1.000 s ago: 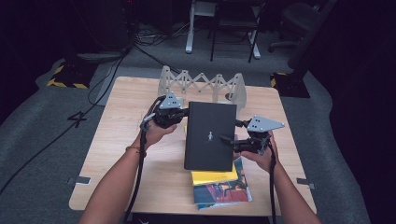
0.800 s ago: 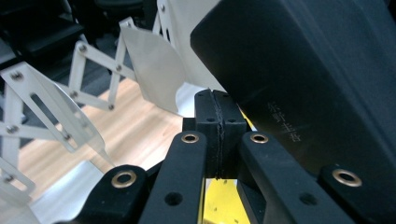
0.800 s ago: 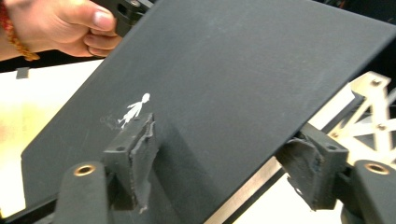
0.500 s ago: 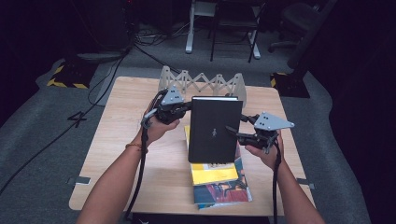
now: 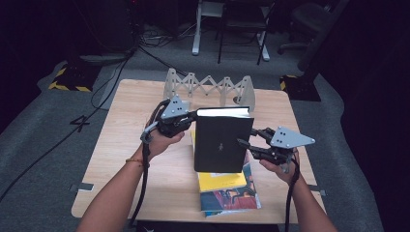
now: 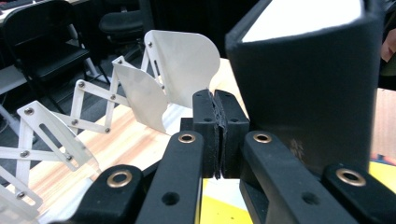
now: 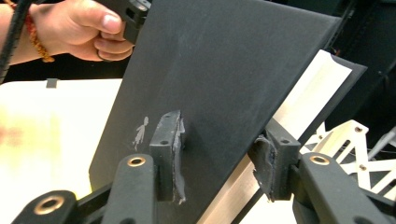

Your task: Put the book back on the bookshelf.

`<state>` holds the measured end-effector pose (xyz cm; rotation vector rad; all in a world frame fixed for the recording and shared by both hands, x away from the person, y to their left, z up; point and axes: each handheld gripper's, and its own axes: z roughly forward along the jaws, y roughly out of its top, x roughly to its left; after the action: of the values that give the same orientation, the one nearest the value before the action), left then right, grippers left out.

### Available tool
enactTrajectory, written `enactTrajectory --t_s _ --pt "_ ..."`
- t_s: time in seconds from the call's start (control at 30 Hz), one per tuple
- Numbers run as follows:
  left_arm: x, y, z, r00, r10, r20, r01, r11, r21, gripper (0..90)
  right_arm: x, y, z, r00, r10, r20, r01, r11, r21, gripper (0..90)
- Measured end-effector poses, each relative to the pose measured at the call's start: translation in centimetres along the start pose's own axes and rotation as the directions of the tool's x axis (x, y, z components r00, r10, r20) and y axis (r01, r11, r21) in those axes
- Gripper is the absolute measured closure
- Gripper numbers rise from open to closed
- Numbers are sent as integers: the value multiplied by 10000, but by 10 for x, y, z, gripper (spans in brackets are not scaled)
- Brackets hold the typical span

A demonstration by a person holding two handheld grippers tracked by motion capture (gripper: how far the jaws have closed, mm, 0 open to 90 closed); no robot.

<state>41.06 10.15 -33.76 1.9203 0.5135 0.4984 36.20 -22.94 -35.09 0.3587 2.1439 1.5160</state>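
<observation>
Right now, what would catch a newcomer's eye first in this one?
A black book stands nearly upright above the middle of the wooden table, with the right gripper straddling its page edge and the shut left gripper against its spine side. Behind it a white accordion rack spans the far edge; a yellow book lies flat below.

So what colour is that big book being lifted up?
The book is plain black with a small pale figure on its cover and white page edges; the right gripper view shows it best.
</observation>
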Motion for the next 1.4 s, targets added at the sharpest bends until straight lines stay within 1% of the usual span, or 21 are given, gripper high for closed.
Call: enactTrajectory --t_s 0.1,0.2,0.27,0.3,0.33,0.37,0.4,0.43,0.6,0.67,0.77,0.83,0.9,0.97,1.07,1.1,1.17,1.2,1.27,1.33,1.4 --pt "-2 0 -2 10000 47 -37 -47 10000 27 845 0 0 -2 10000 8 -86 -8 10000 37 595" --pt "-3 -2 -5 10000 -45 84 47 9999 -137 835 1 -4 -5 9997 125 -193 -127 9999 -80 611" --pt "-4 -3 -6 10000 -24 77 25 9998 -179 811 2 -4 -6 9997 90 -208 -92 9999 -121 616" --pt "-6 -5 -7 9998 32 194 -28 9999 -166 803 4 -5 -8 9996 56 -283 -60 9998 -171 628" --pt "-6 -5 -7 9998 32 194 -28 9999 -166 785 4 -5 -8 9996 56 -283 -60 9998 -171 628" --pt "-8 -7 -7 9997 169 187 -170 9999 30 766 5 -6 -9 9991 32 -414 -41 9997 -228 635" --pt "-8 -7 -7 9997 169 187 -170 9999 30 748 5 -6 -9 9991 32 -414 -41 9997 -228 635" --pt "-12 -11 -7 9994 320 107 -323 9990 299 733 7 -7 -10 9991 -16 -418 5 9997 -264 639" --pt "-16 -22 -11 9993 361 97 -365 9982 478 685 9 -7 -12 9987 -53 -515 38 9996 -291 646" --pt "-17 -28 -12 9992 341 197 -352 9976 600 661 10 -8 -12 9987 -52 -508 36 9995 -307 647" --pt "-21 -38 -13 9982 568 208 -588 9919 1130 619 10 -9 -12 9986 -52 -522 31 9992 -393 650" --pt "-23 -45 -14 9976 644 250 -672 9890 1321 616 10 -9 -13 9986 -36 -529 15 9991 -412 651" --pt "-26 -54 -15 9972 722 191 -743 9839 1622 593 11 -10 -13 9984 2 -567 -27 9991 -430 654" --pt "-27 -58 -15 9974 694 207 -719 9823 1732 584 11 -10 -13 9984 12 -561 -36 9990 -437 654" --pt "-29 -67 -15 9974 661 297 -706 9785 1937 560 11 -10 -13 9984 15 -562 -40 9990 -444 655" --pt "-30 -72 -16 9970 641 424 -713 9769 2013 544 12 -10 -14 9984 -34 -560 9 9990 -445 655" --pt "-32 -74 -16 9974 583 421 -657 9768 2038 535 12 -10 -14 9985 -19 -555 -5 9990 -449 656" --pt "-33 -77 -16 9971 594 481 -683 9752 2104 525 12 -10 -14 9985 -13 -548 -11 9990 -449 656" --pt "-35 -81 -18 9949 594 811 -753 9751 2088 493 13 -11 -14 9985 -23 -553 -2 9990 -457 657" --pt "-38 -83 -19 9932 590 1001 -792 9742 2114 480 13 -11 -14 9984 -30 -558 5 9989 -459 657" --pt "-41 -87 -20 9914 531 1194 -771 9754 2063 445 13 -11 -15 9986 -32 -536 6 9989 -472 659"
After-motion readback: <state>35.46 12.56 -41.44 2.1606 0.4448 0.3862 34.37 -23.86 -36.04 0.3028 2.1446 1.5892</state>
